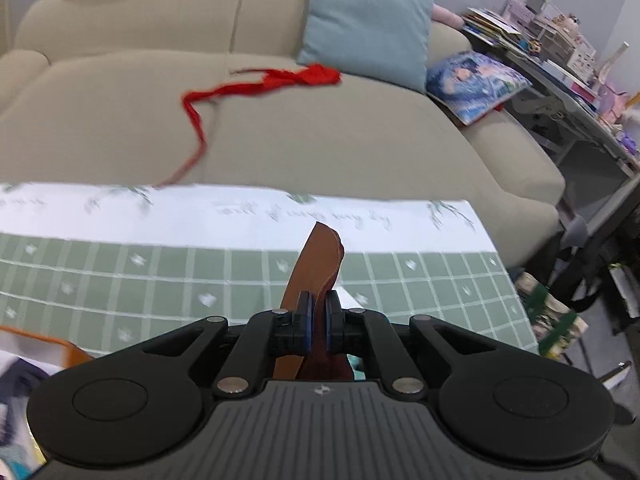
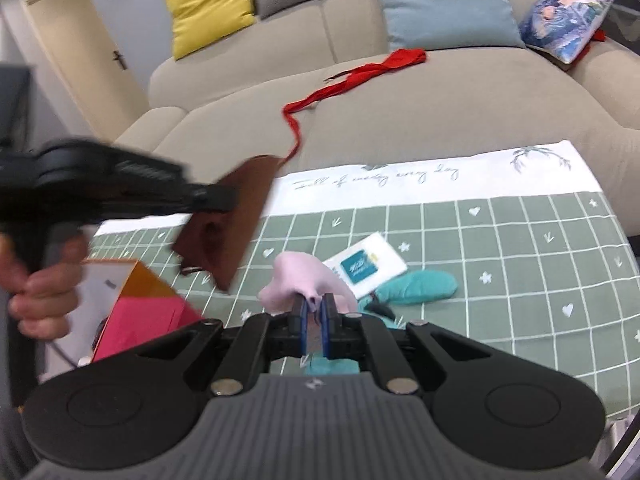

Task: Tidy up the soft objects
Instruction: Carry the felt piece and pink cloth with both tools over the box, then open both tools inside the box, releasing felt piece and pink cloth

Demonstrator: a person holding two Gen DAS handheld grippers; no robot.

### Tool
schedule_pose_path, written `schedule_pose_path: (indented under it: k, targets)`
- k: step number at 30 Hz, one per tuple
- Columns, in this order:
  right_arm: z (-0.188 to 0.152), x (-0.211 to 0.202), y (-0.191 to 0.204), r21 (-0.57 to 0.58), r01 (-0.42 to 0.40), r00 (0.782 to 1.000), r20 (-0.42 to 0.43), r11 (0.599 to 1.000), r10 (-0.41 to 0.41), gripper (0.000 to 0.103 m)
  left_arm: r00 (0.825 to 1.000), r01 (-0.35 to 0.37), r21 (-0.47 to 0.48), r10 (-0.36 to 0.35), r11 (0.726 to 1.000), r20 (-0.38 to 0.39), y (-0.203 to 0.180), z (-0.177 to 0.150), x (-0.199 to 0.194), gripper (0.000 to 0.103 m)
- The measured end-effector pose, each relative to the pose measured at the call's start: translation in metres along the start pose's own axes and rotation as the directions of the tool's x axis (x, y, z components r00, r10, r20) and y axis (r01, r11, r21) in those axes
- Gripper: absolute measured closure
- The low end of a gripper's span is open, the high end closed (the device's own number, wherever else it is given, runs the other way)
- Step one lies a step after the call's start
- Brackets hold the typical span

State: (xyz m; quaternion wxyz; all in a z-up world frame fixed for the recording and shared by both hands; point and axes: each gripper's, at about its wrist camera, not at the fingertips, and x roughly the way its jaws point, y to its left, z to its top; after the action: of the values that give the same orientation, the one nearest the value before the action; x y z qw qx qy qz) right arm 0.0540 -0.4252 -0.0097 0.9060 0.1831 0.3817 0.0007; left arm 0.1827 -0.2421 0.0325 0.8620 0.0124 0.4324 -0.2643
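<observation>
My left gripper (image 1: pixel 316 312) is shut on a brown cloth (image 1: pixel 316 260), which stands up between its blue pads above the green checked tablecloth (image 1: pixel 160 272). From the right wrist view the same left gripper (image 2: pixel 230 200) hangs at the left, held by a hand (image 2: pixel 40 292), with the brown cloth (image 2: pixel 236 216) dangling from it. My right gripper (image 2: pixel 314 312) is shut on a pale pink cloth (image 2: pixel 300 276) lifted off the table. A teal cloth (image 2: pixel 420 290) and a white packet with a teal label (image 2: pixel 368 266) lie on the tablecloth (image 2: pixel 520 260) beyond it.
An open orange box with a pink inside (image 2: pixel 136 312) sits at the table's left. Behind the table is a beige sofa (image 1: pixel 120 112) with a red ribbon (image 1: pixel 264 84), a light blue cushion (image 1: pixel 368 20), a yellow cushion (image 2: pixel 208 4) and a printed cushion (image 1: pixel 476 84). A cluttered desk (image 1: pixel 560 52) stands at the right.
</observation>
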Motion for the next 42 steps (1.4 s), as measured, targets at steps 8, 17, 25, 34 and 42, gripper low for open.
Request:
schedule_pose_path:
  k: [8,17,25,34,42]
  targets:
    - [0.045,0.015,0.052,-0.028,-0.011,1.000,-0.022,1.000,0.010,0.100,0.991,-0.131,-0.030,0.131,0.991,0.005,0.048,0.021,-0.040,0.097]
    - [0.071,0.031,0.159,-0.108,-0.067,0.998,-0.024,0.992,0.064,0.100,0.963,-0.263,-0.075,0.266,0.962,0.039,0.154,0.021,-0.106,0.097]
    - [0.049,0.052,0.273,-0.279,-0.197,0.979,-0.112,0.940,0.172,0.099,0.949,-0.314,-0.127,0.314,0.941,-0.024,0.228,-0.013,-0.142,0.097]
    - [-0.011,0.104,0.340,-0.444,-0.257,0.940,-0.321,0.858,0.116,0.100,0.958,-0.278,-0.142,0.263,0.950,-0.117,0.277,-0.048,-0.135,0.097]
    - [-0.044,0.145,0.337,-0.461,-0.230,0.920,-0.390,0.857,0.037,0.100,0.964,-0.220,-0.134,0.195,0.966,-0.179,0.286,-0.062,-0.104,0.097]
